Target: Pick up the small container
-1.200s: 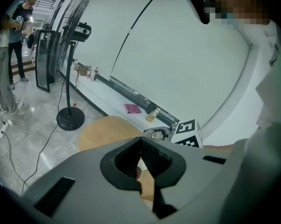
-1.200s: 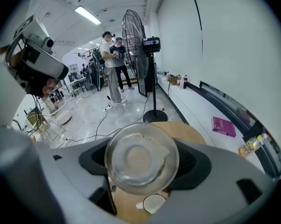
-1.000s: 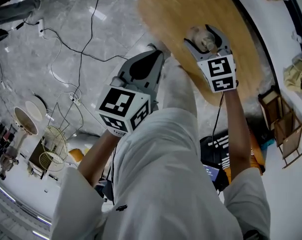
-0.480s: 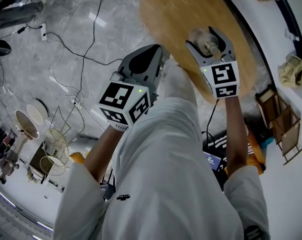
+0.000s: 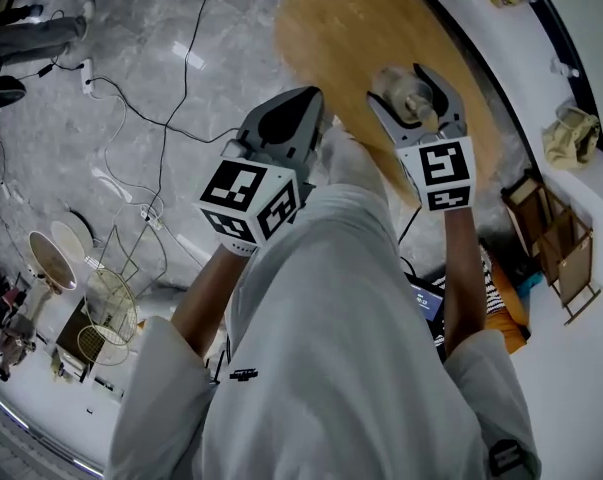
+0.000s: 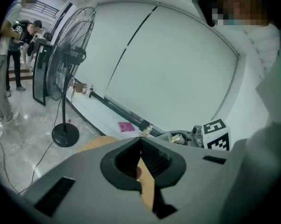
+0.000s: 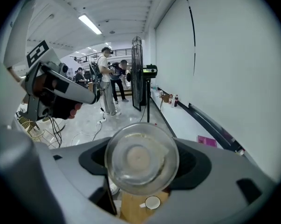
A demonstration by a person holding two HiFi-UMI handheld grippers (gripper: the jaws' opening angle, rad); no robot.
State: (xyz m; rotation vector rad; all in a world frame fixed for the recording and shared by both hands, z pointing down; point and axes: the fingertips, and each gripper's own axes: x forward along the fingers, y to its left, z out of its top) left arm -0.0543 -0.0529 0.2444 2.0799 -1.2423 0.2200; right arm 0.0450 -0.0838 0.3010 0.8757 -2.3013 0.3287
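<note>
The small container (image 7: 141, 149) is a clear round jar, seen end-on in the right gripper view. My right gripper (image 7: 143, 161) is shut on it, one jaw on each side. In the head view the same container (image 5: 409, 94) sits in the right gripper (image 5: 406, 76) above the round wooden table (image 5: 346, 23). My left gripper (image 5: 297, 106) hangs to the left of it over the table's near edge, shut with nothing in it. In the left gripper view the left gripper (image 6: 140, 158) has its pads together.
A white cup (image 7: 153, 202) stands on the wooden table below the held container. Cables (image 5: 131, 98) run over the grey floor at the left. A standing fan (image 6: 68, 64) and people (image 7: 107, 78) are farther off. A white ledge (image 5: 501, 38) curves behind the table.
Both grippers keep nearly the same places and the container stays in the right jaws. The head view has drifted slightly, so the table and floor sit a little differently in it.
</note>
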